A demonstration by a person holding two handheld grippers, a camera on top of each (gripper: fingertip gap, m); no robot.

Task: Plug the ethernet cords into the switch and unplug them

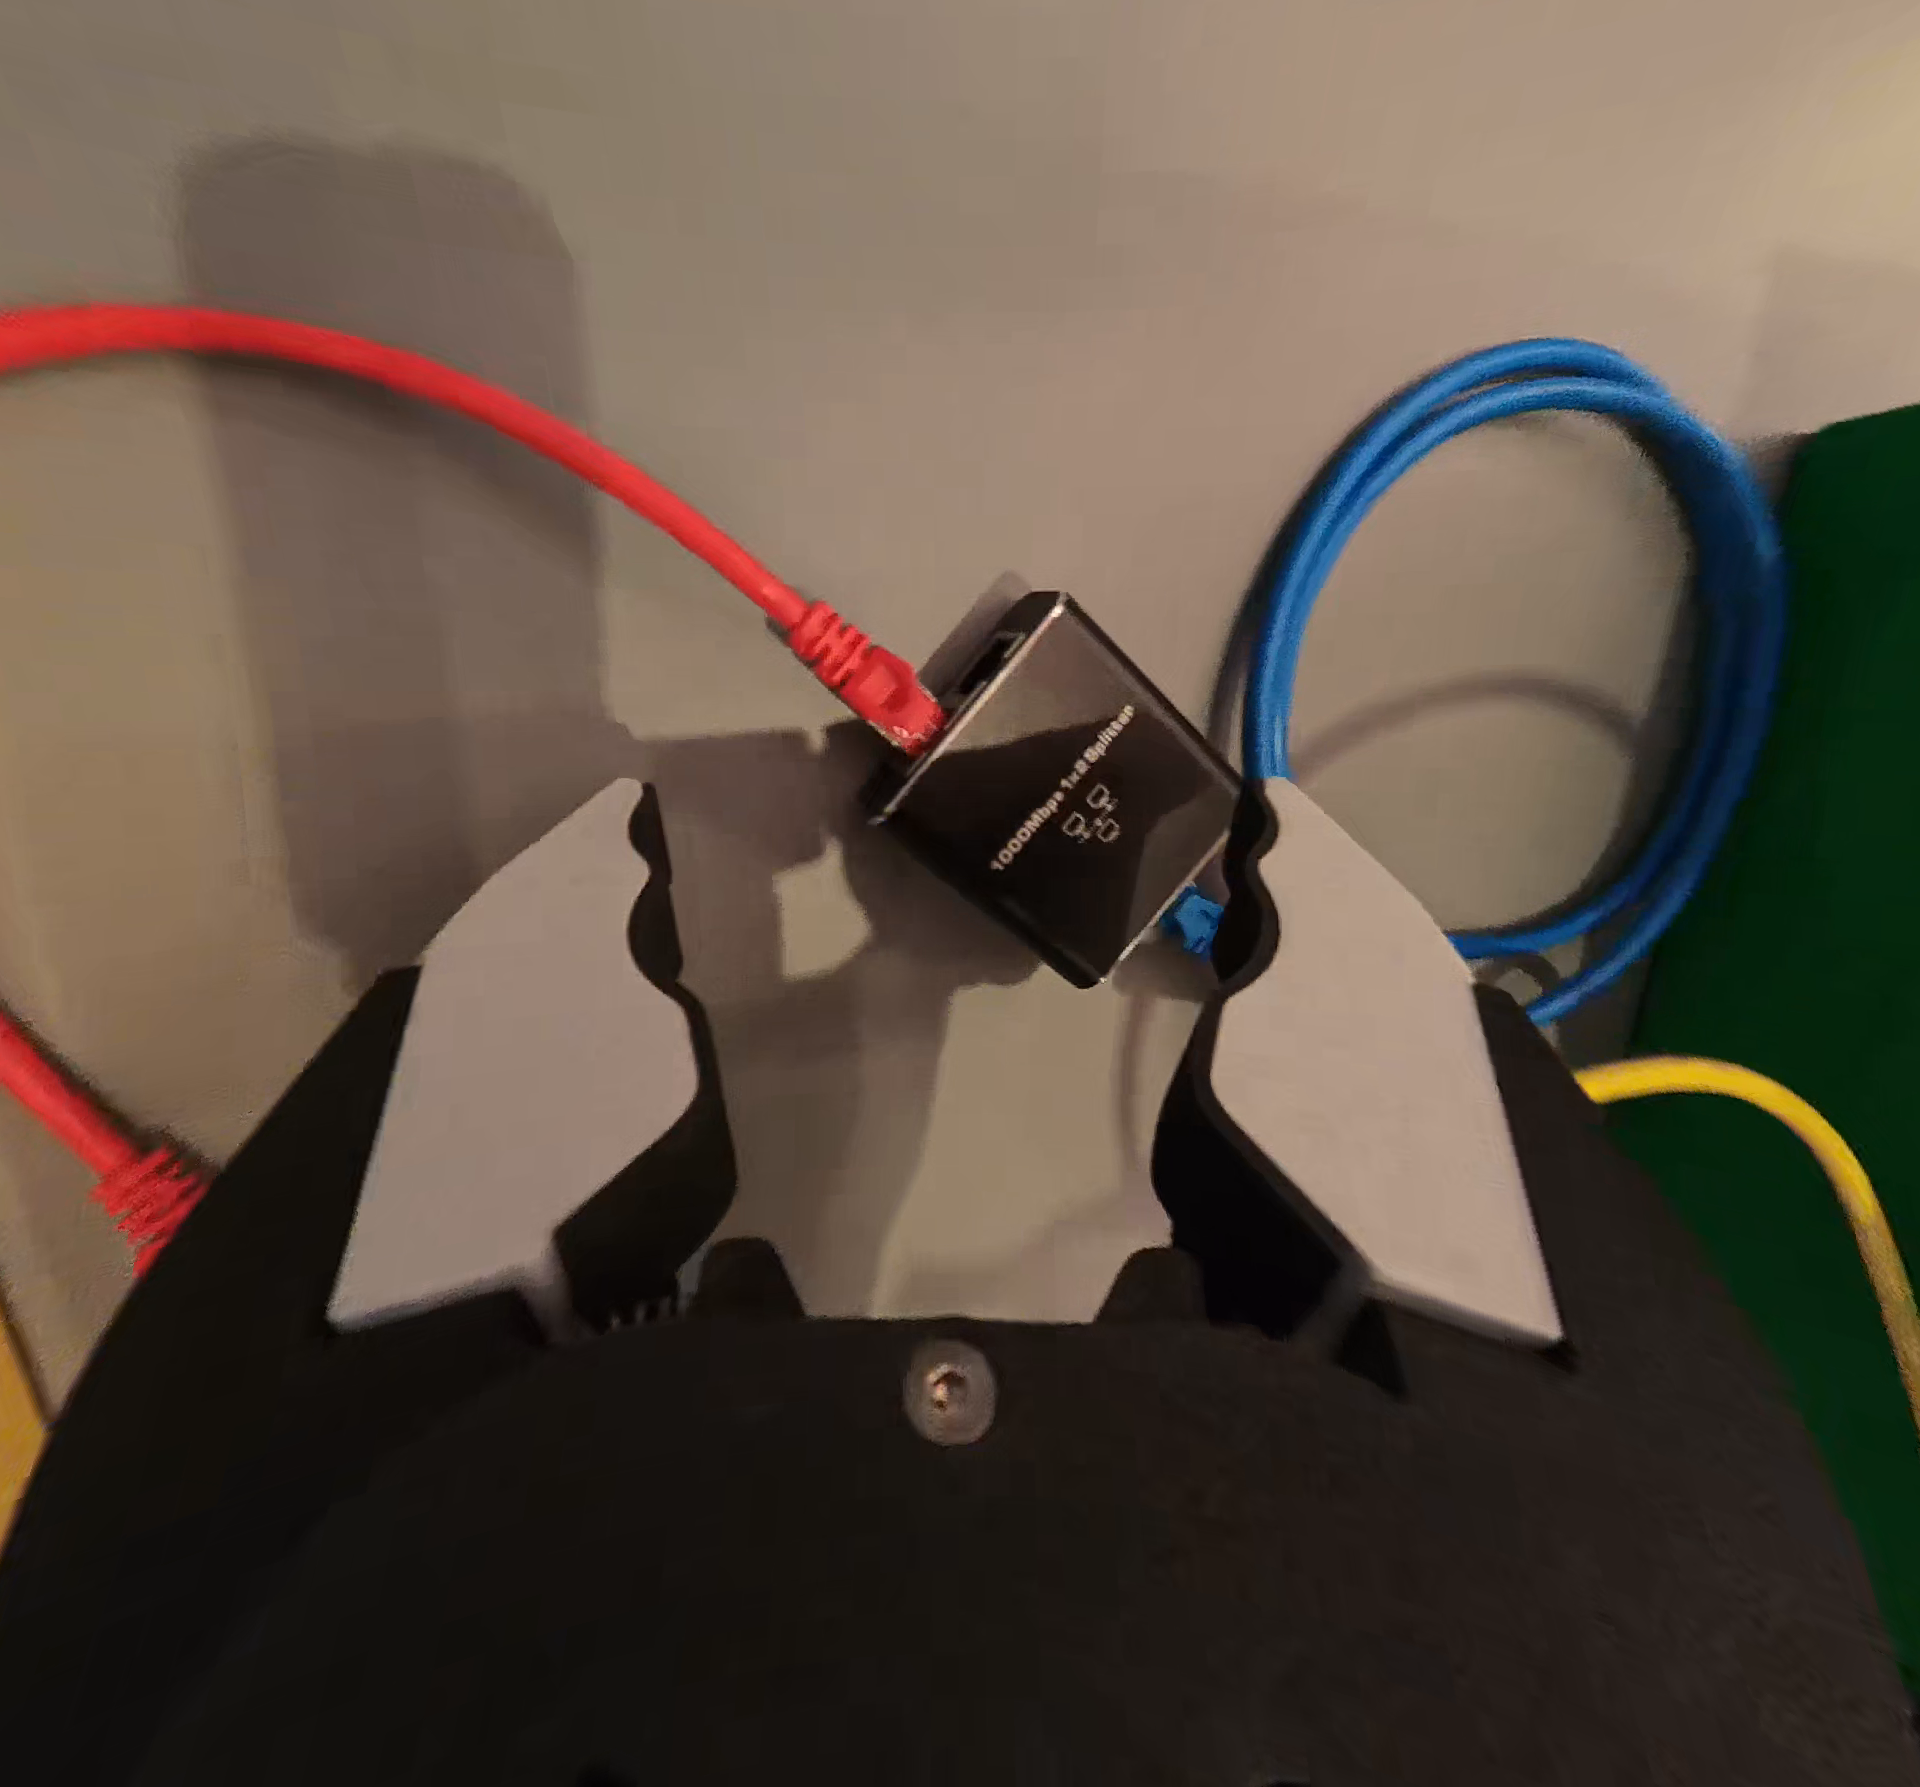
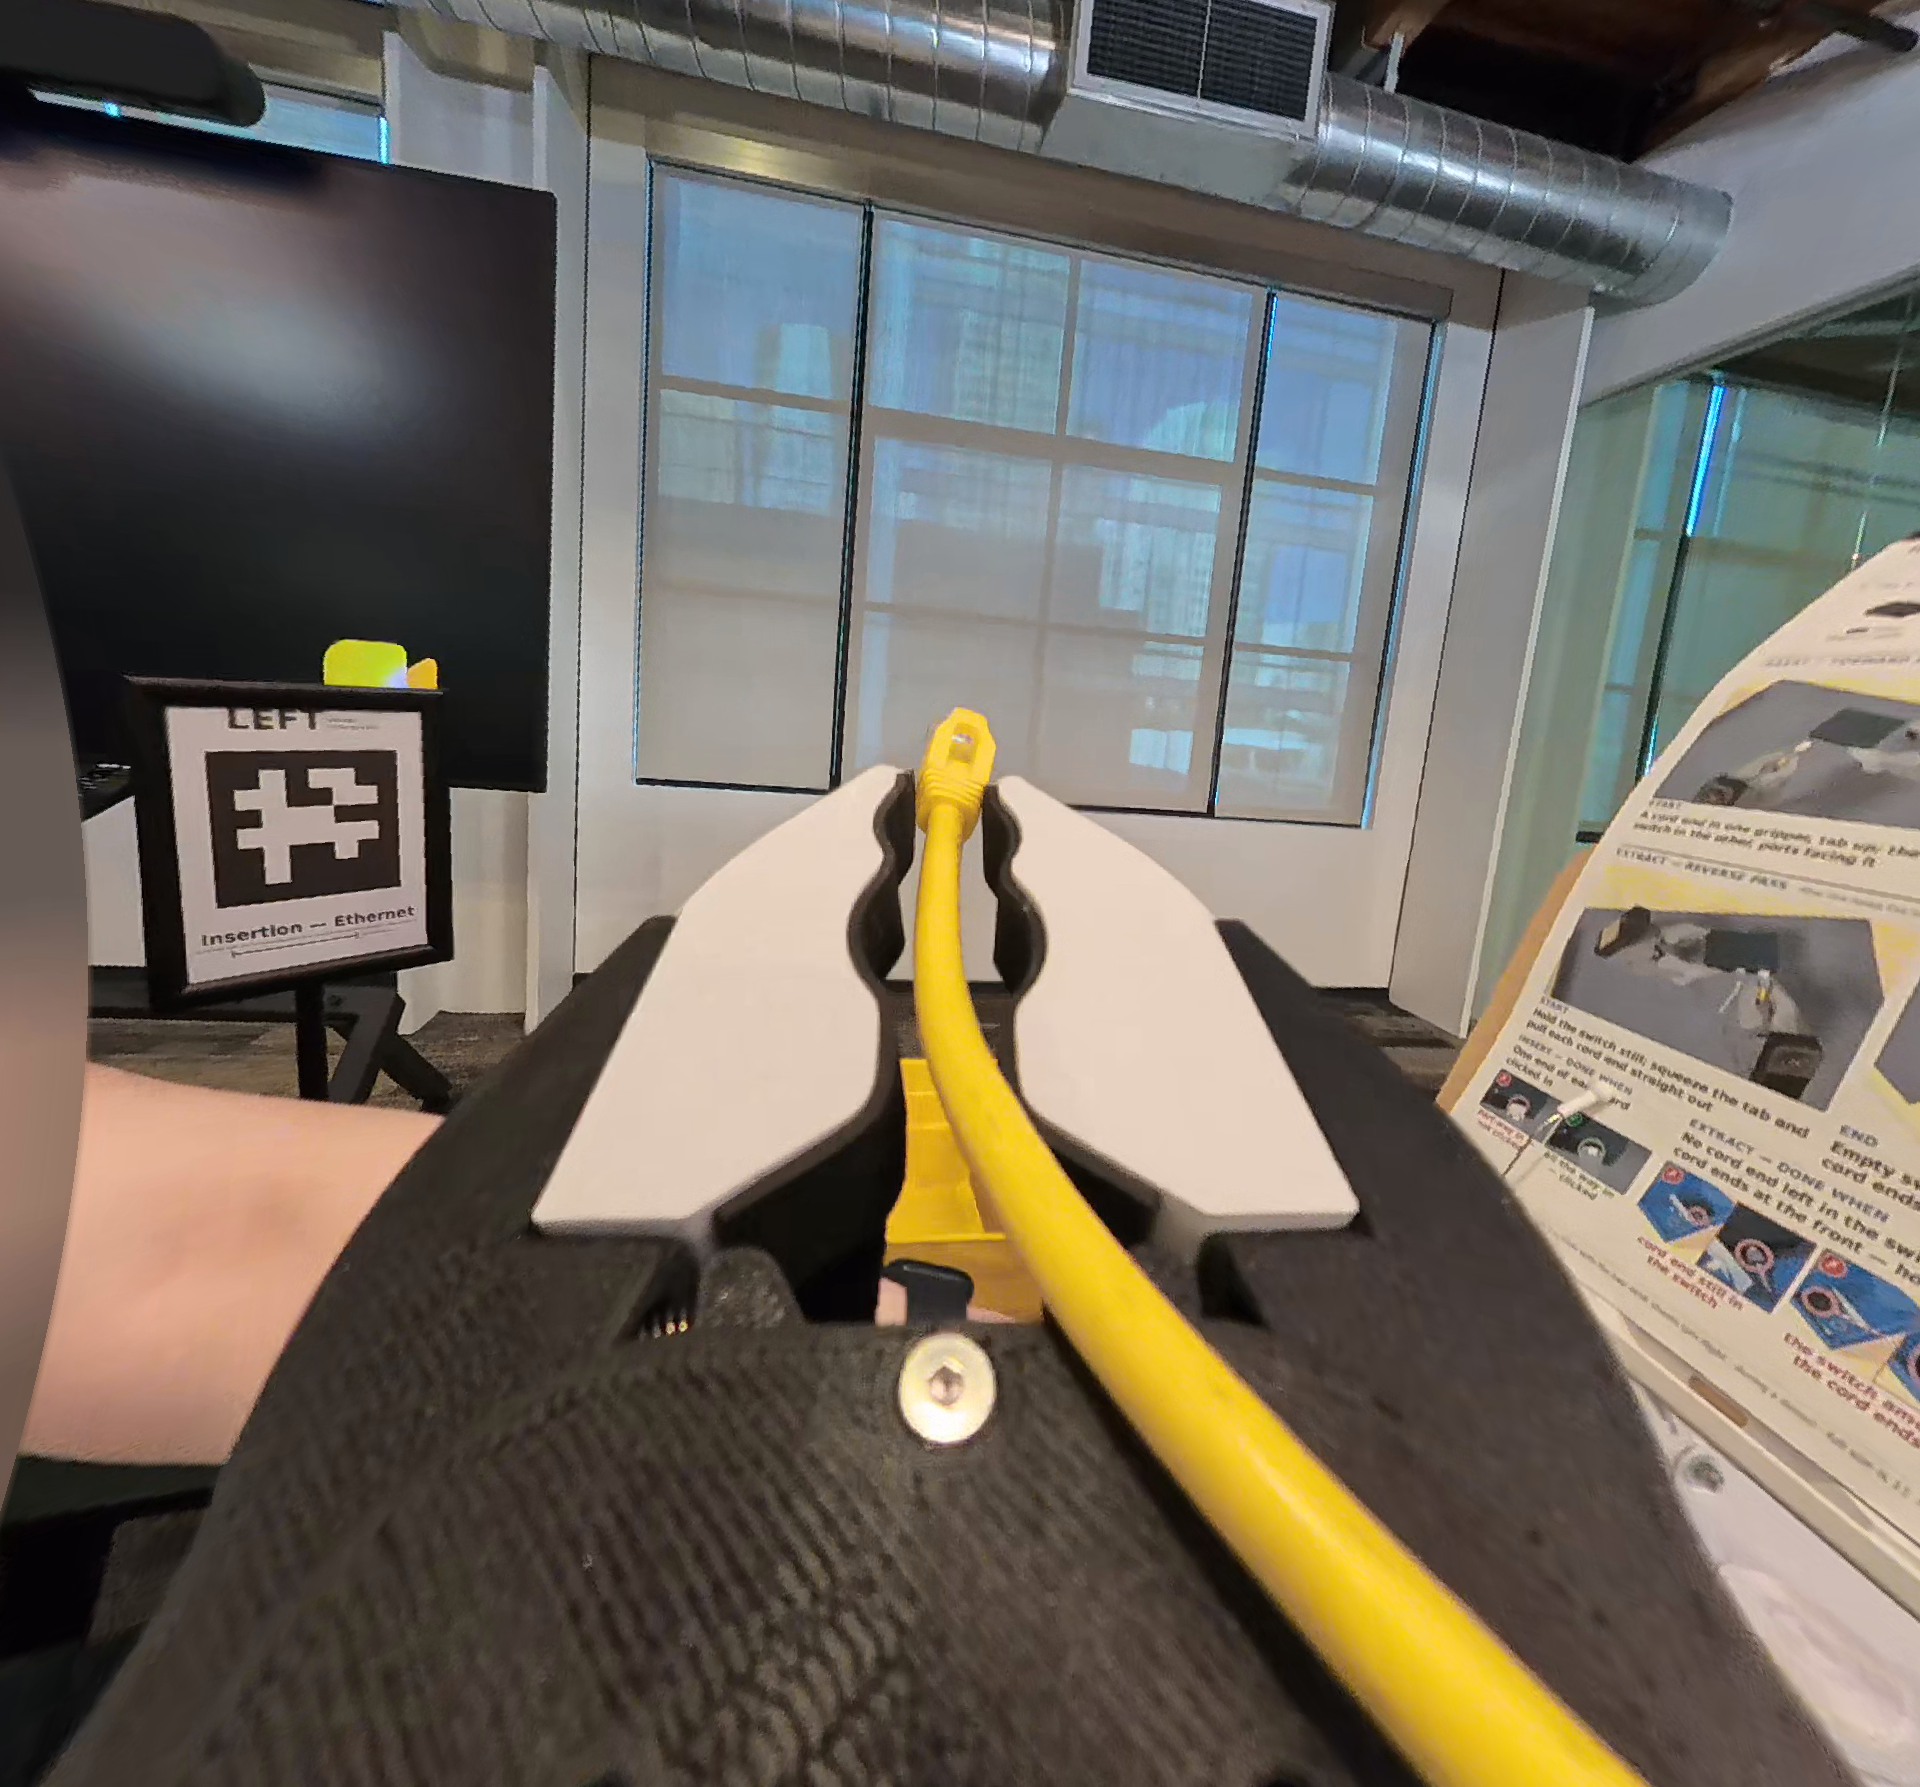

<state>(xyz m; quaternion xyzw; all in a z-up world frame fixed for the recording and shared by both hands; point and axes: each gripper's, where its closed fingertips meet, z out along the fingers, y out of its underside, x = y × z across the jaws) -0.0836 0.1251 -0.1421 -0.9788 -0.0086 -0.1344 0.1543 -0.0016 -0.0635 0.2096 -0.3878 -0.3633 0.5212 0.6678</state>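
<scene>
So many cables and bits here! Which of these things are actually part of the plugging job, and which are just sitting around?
Part of the job:
- black switch
- red cord, plugged into the switch
- blue cord, at the switch's other end
- yellow cord, clamped in the right gripper
- left gripper, open around the switch

Just lying about:
- green mat
- framed sign
- instruction sheet
- dark screen

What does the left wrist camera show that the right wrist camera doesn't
Only the left wrist view: the open left gripper over the black switch, with the red cord and blue cord at its ports. Only the right wrist view: the right gripper shut on the yellow plug, window behind. Both show the yellow cord.
</scene>
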